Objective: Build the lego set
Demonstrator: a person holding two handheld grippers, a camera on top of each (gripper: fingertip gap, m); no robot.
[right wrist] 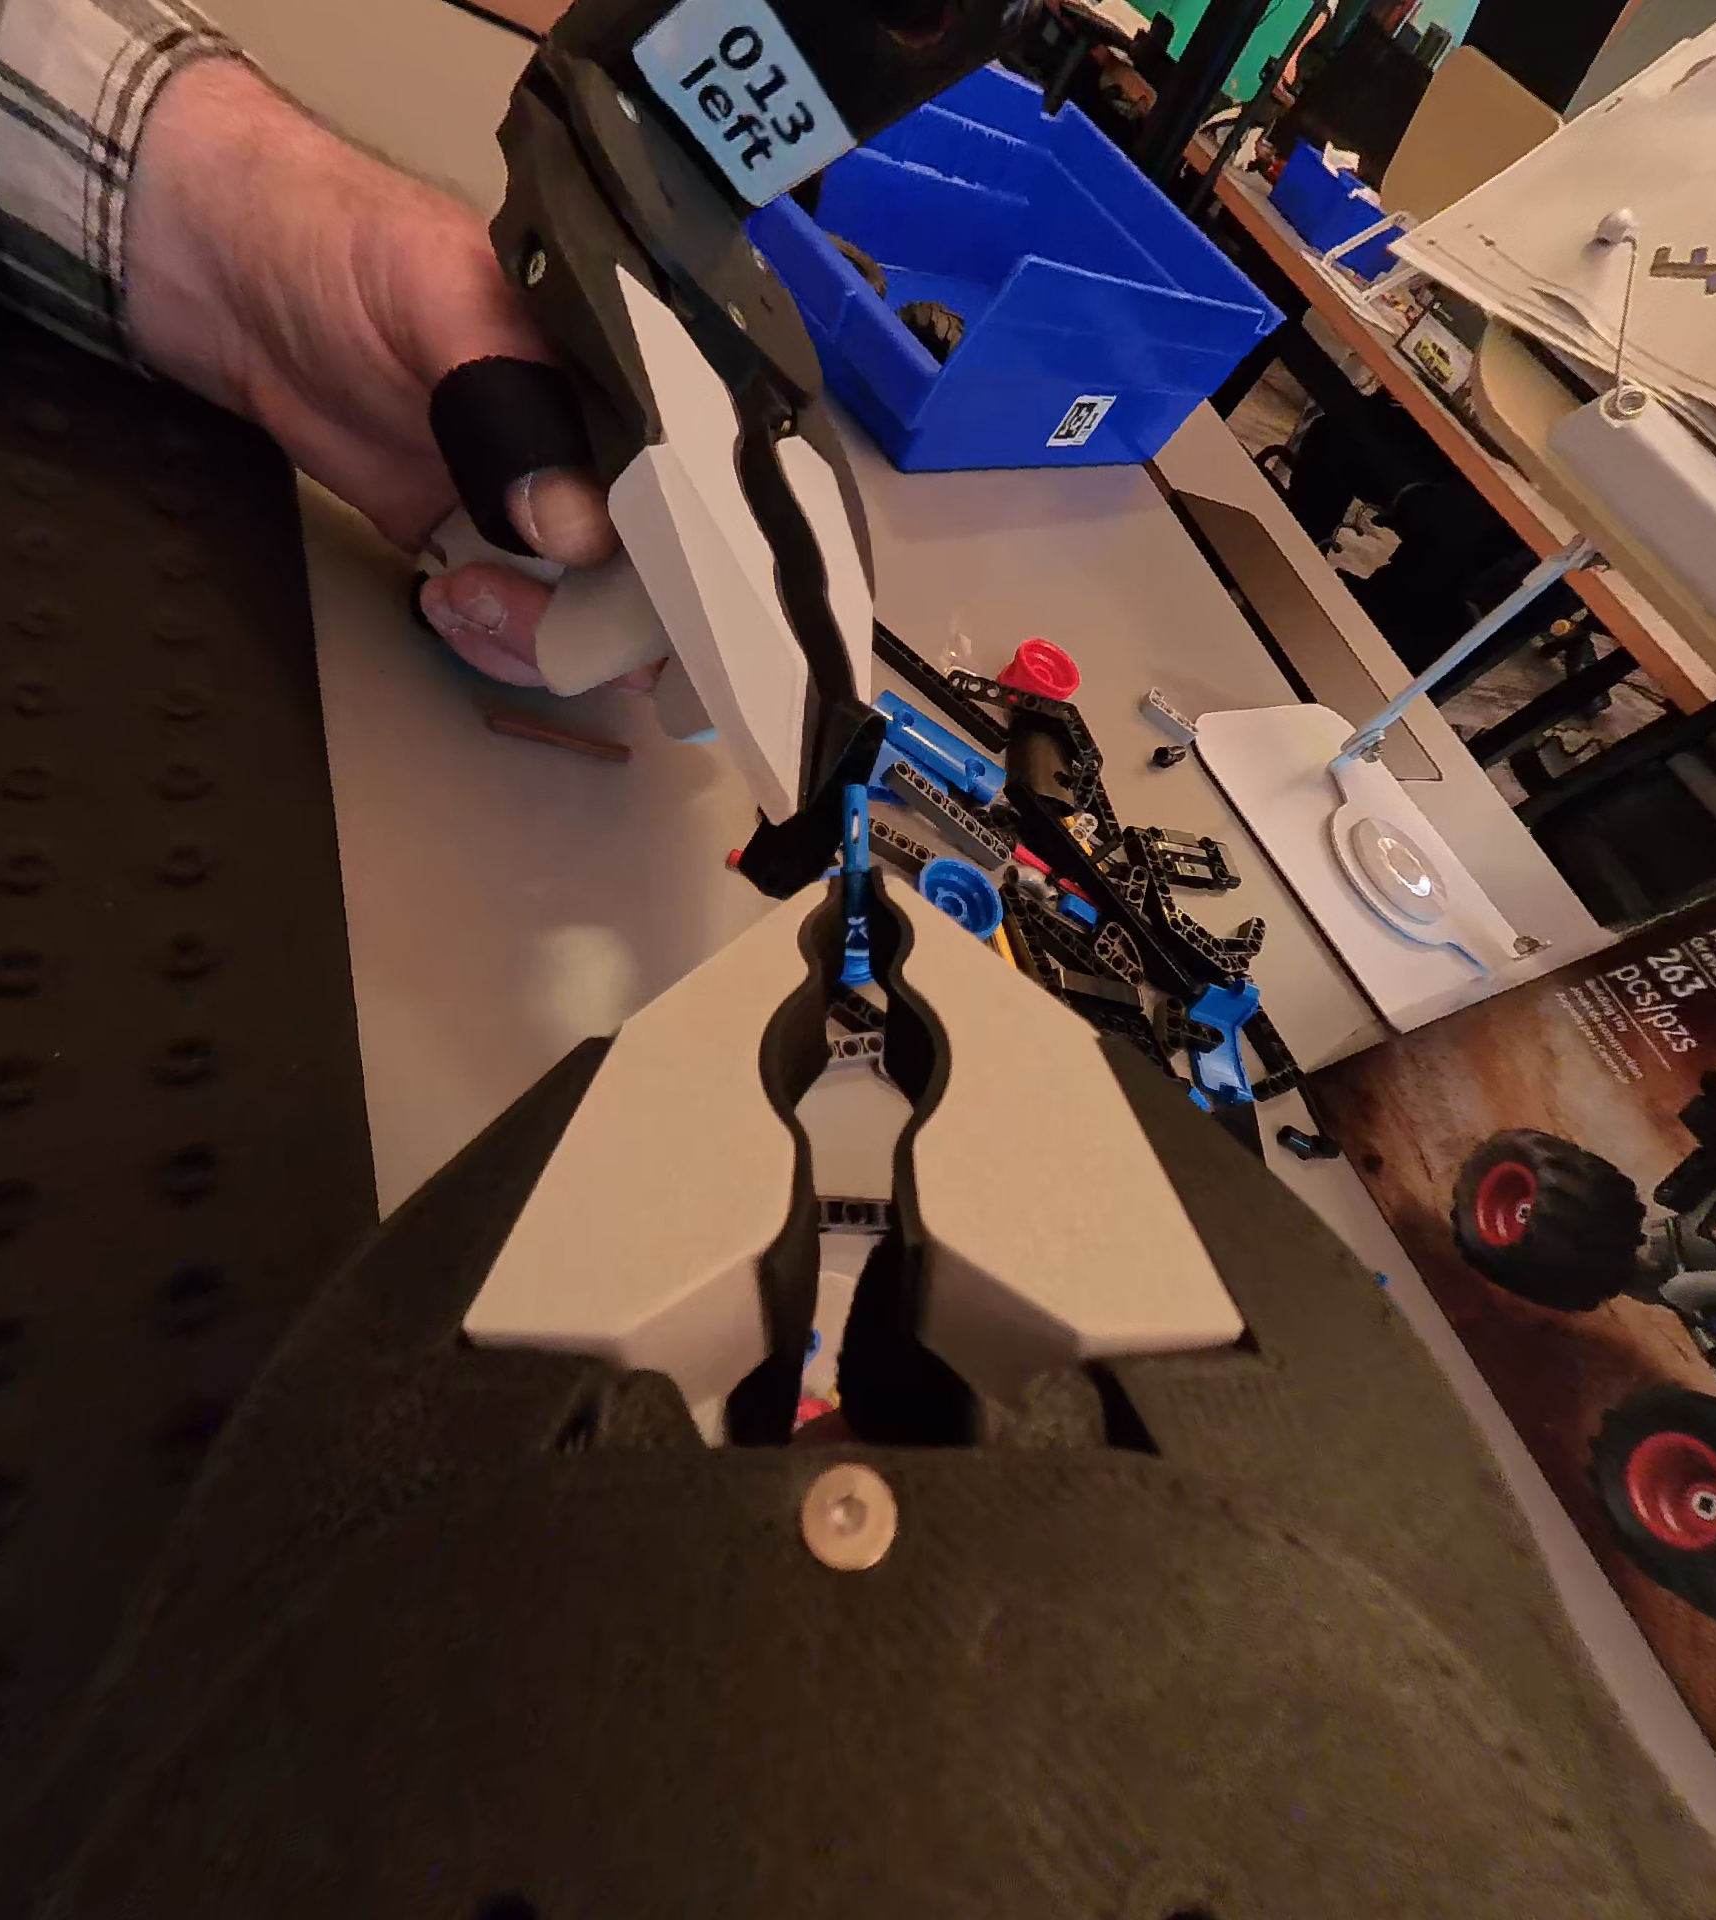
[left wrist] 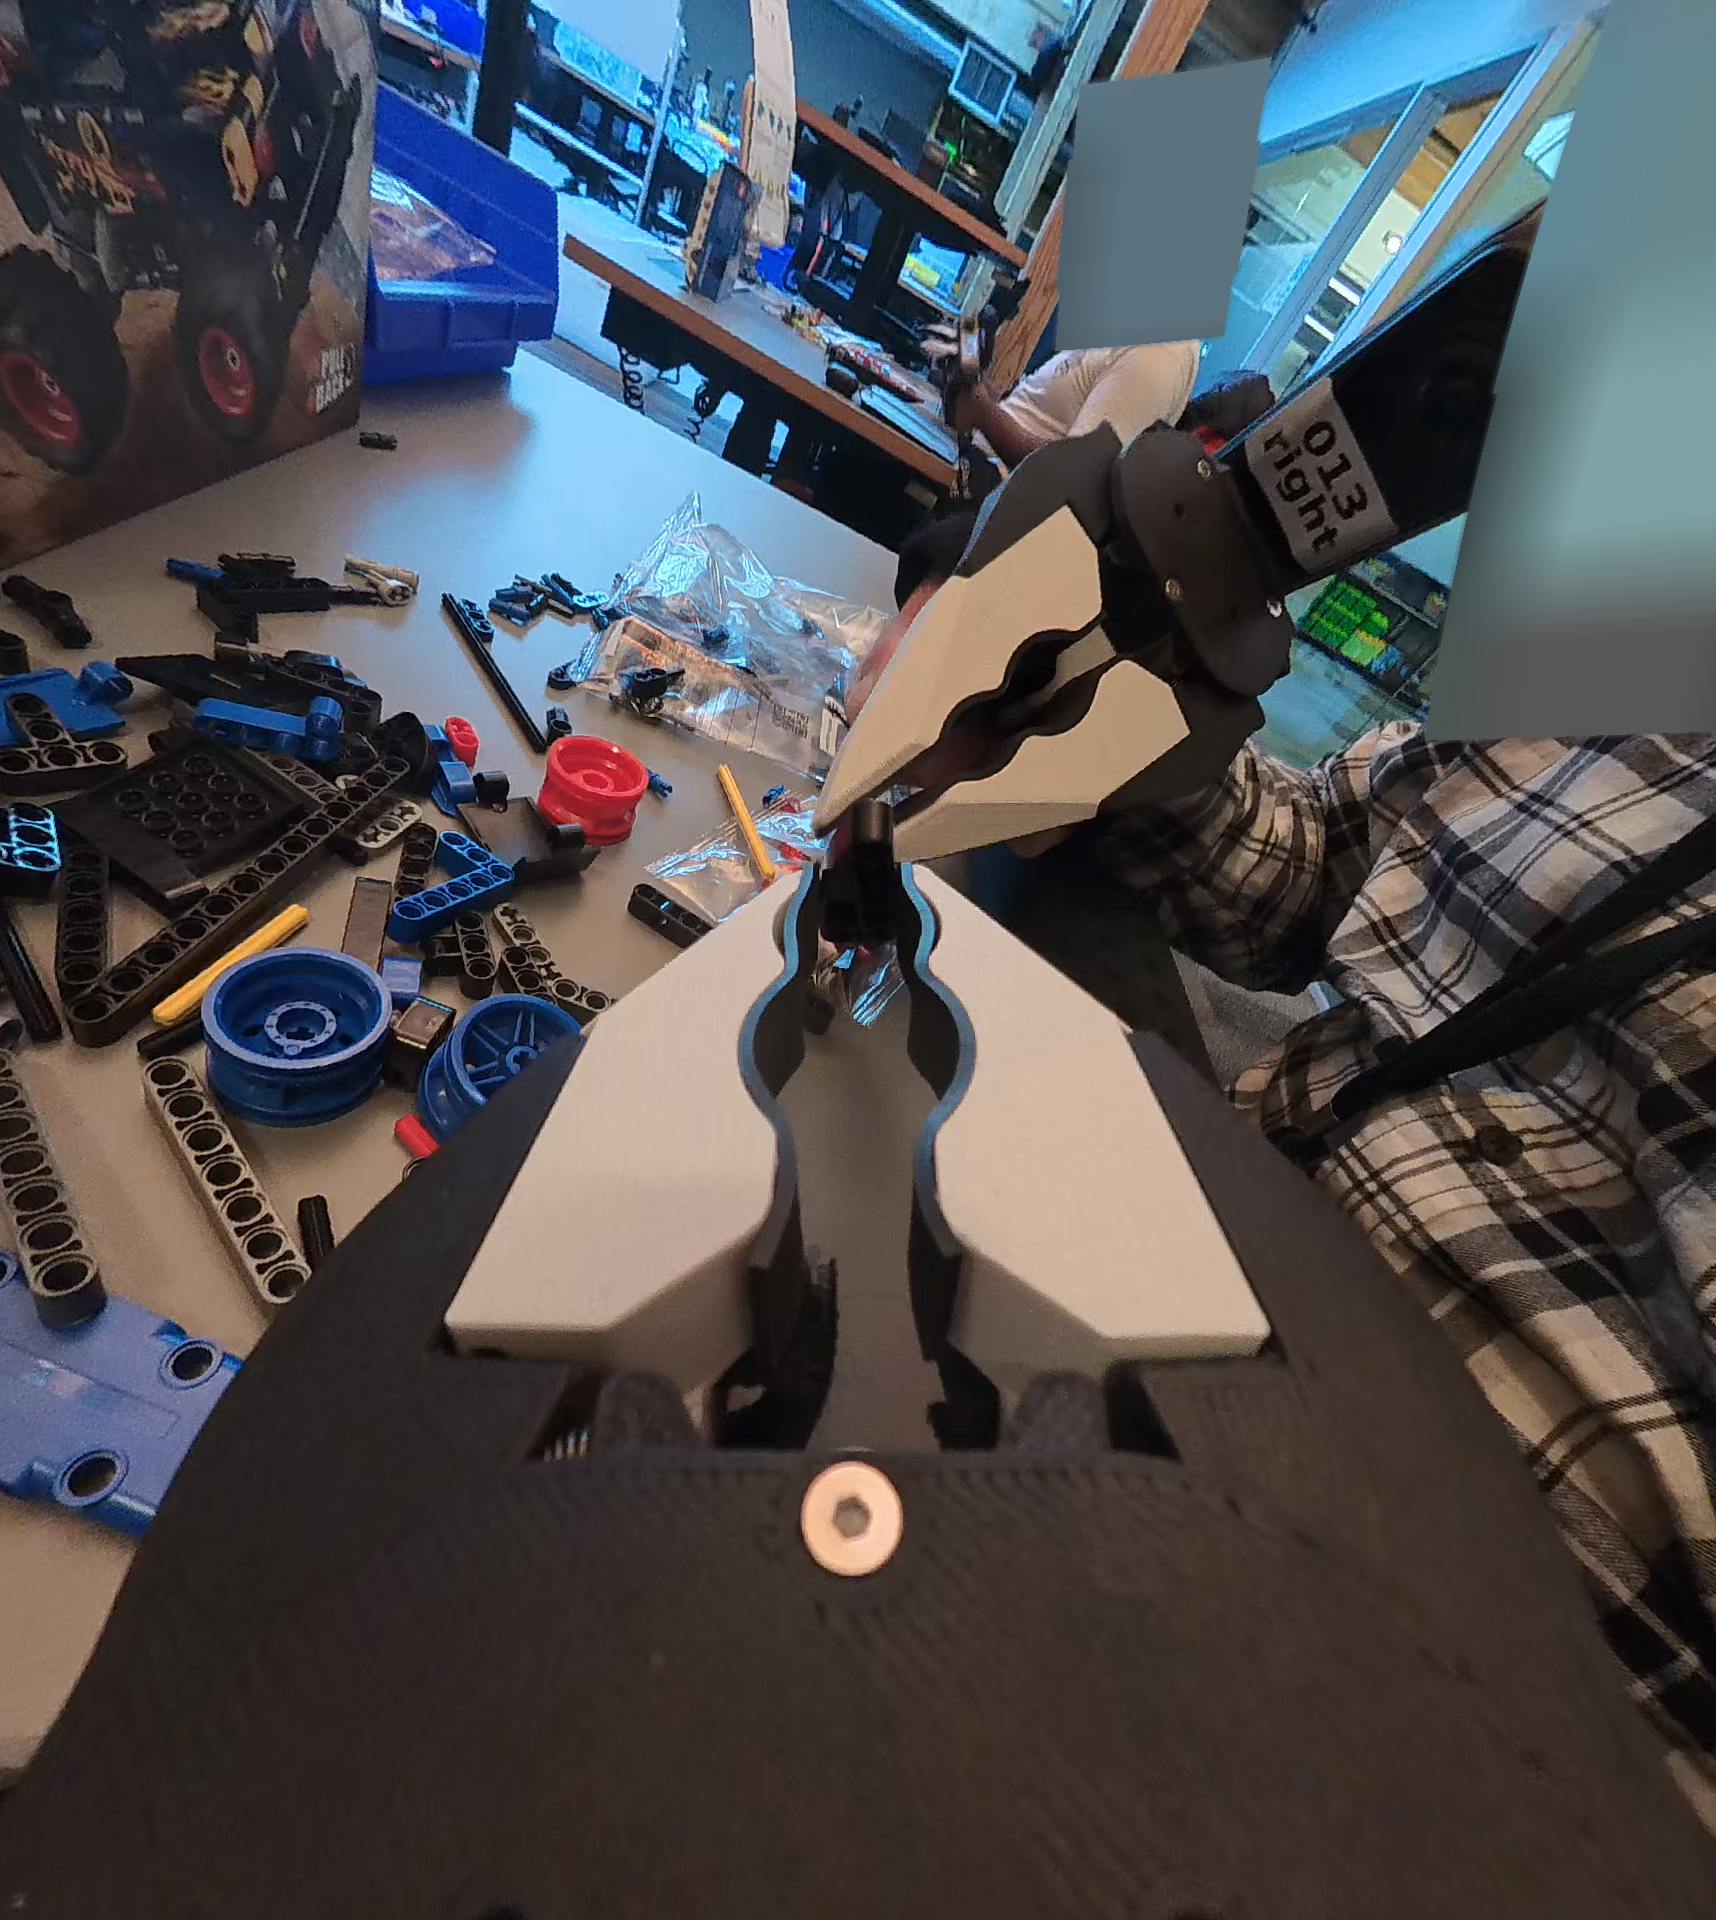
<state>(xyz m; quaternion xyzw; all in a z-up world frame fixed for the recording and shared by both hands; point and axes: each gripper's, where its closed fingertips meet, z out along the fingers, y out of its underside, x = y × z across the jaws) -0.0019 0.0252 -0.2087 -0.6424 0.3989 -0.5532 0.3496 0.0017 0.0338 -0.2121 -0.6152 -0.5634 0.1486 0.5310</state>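
Note:
My left gripper (left wrist: 859,902) is shut on a small black lego piece (left wrist: 861,873), held above the grey table (left wrist: 480,488). My right gripper (left wrist: 859,831) comes in from the upper right, and its tips meet that black piece. In the right wrist view, my right gripper (right wrist: 856,914) is shut on a thin blue pin (right wrist: 854,883). The pin's far end touches the black piece (right wrist: 810,821), which is pinched in the tips of the left gripper (right wrist: 800,805). A hand (right wrist: 334,343) holds the left gripper.
Loose black and blue beams, blue wheels (left wrist: 293,1029) and a red hub (left wrist: 592,784) litter the table on the left. Clear plastic bags (left wrist: 719,634), the set's box (left wrist: 127,239) and a blue bin (right wrist: 1020,301) stand beyond. A white magnifier stand (right wrist: 1353,831) is at the right. A person's plaid shirt (left wrist: 1508,1039) is close. Left and right tips are no more than a few centimetres apart.

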